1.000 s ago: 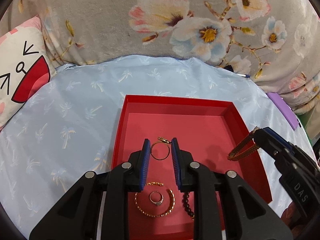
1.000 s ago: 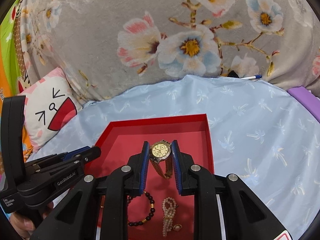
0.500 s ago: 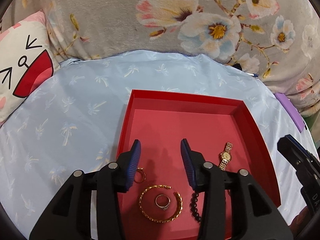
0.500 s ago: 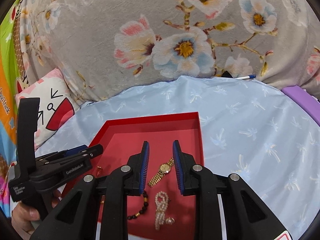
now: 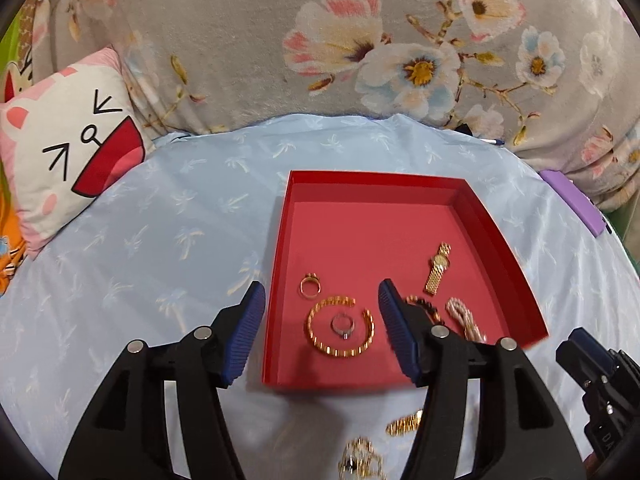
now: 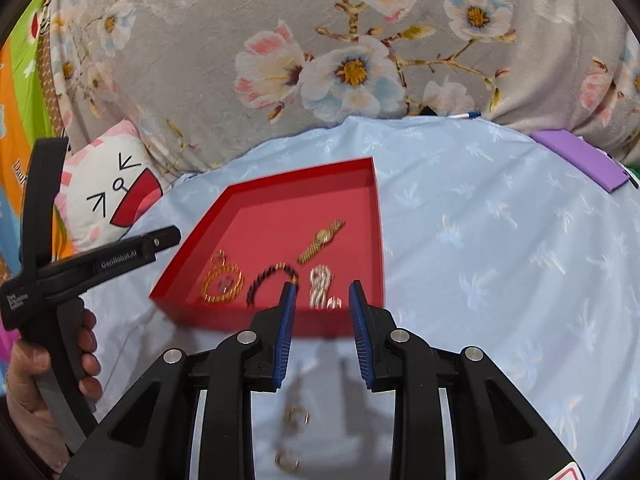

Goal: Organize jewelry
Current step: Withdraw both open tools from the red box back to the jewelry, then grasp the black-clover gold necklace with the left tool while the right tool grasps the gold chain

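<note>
Now both my grippers are empty, jaws opening: loose gold hoop earrings (image 6: 297, 417) lie outside the red tray (image 6: 374, 216), nearest my right gripper (image 6: 322, 308); left gripper (image 5: 322, 300) hangs over the tray's near-left edge.

The left gripper (image 5: 322, 312) and right gripper (image 6: 322, 300) are both opening (each one empty), pointing downward.

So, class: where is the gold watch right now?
In the left wrist view the watch lies in the red tray, towards its right wall, just beyond the pearl piece.
</note>
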`<state>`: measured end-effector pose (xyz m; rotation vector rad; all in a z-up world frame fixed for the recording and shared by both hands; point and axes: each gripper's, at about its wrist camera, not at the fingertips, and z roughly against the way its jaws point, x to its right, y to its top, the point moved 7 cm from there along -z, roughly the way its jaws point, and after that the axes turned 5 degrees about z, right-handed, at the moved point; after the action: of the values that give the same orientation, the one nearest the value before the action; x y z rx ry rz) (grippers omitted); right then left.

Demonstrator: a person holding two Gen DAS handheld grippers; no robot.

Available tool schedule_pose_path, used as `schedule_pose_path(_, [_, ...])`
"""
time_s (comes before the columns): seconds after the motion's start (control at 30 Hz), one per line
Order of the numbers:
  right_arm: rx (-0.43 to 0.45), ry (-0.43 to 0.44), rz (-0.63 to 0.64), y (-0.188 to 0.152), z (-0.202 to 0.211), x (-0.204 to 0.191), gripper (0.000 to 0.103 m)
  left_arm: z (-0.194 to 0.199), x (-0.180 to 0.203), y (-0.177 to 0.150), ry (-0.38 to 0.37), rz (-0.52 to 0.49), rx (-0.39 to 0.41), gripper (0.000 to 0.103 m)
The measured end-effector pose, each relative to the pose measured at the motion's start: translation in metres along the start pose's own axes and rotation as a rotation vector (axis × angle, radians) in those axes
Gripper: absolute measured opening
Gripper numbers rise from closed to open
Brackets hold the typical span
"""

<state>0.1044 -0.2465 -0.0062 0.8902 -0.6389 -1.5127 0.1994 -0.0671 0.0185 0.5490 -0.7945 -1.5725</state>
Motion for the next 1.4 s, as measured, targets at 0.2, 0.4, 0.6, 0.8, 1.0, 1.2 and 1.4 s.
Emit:
schedule_pose_path(0.2, [-0.046,0.017,0.000,-0.032,0.014,-0.010,0.027,0.020,-0.008,-0.029,-0.013,0.013,-0.034,0.057])
schedule_pose_path(0.4, [-0.072,0.019,-0.004,-0.052,0.022,-0.015,0.027,0.027,-0.015,-0.067,-0.019,0.030,-0.085,0.059])
schedule_pose_path(0.6, [-0.095,0.021,-0.009,-0.066,0.023,-0.017,0.027,0.016,-0.010,-0.109,-0.037,0.026,-0.164,0.059])
schedule_pose_path(0.8, [-0.102,0.024,-0.019,-0.071,0.021,-0.017,0.027,0.008,-0.006,-0.123,-0.043,0.025,-0.191,0.058])
schedule_pose_path(1.0, [-0.099,0.032,-0.023,-0.070,0.021,-0.019,0.028,0.002,-0.004,-0.125,-0.028,0.019,-0.193,0.058])
schedule_pose_path(1.2, [-0.110,0.040,-0.019,-0.071,0.016,-0.023,0.028,-0.002,0.002,-0.125,0.015,-0.030,-0.175,0.057])
schedule_pose_path(1.4, [-0.122,0.053,-0.017,-0.072,0.010,-0.028,0.028,-0.003,0.006,-0.123,0.011,-0.051,-0.165,0.027])
